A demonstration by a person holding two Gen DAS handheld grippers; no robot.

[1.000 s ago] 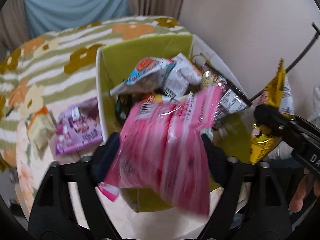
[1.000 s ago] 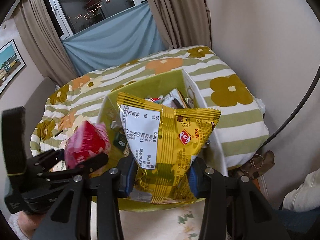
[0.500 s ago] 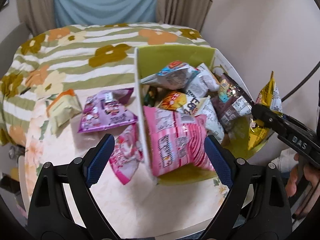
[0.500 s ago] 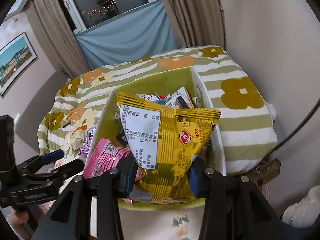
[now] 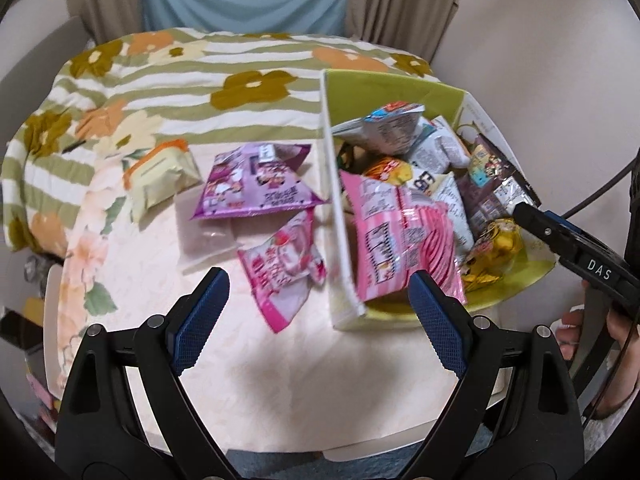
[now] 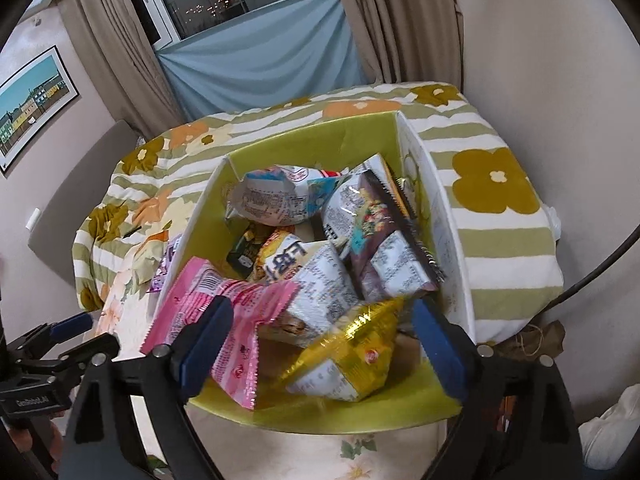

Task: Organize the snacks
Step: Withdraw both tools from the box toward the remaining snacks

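A green-lined box [image 5: 334,200] [image 6: 312,140] on the table holds several snack bags. A pink bag [image 5: 396,240] [image 6: 224,320] lies at its near left. A yellow bag [image 6: 352,352] [image 5: 492,252] lies at its near right. On the table left of the box lie a purple bag [image 5: 260,180], a small pink-white bag [image 5: 284,268] and a cream-orange bag [image 5: 160,176]. My left gripper [image 5: 320,308] is open and empty, above the table near the box's front left corner. My right gripper [image 6: 320,340] is open and empty, just above the yellow bag.
The table has a pale floral cloth [image 5: 260,380]. A green striped flowered blanket [image 5: 180,80] covers its far side. A wall [image 6: 560,60] stands close on the right, with a black cable [image 6: 600,272] along it. Curtains and a window are behind.
The left gripper let the pink bag drop into the box and pulled back left. The right gripper opened and the yellow bag fell into the box.
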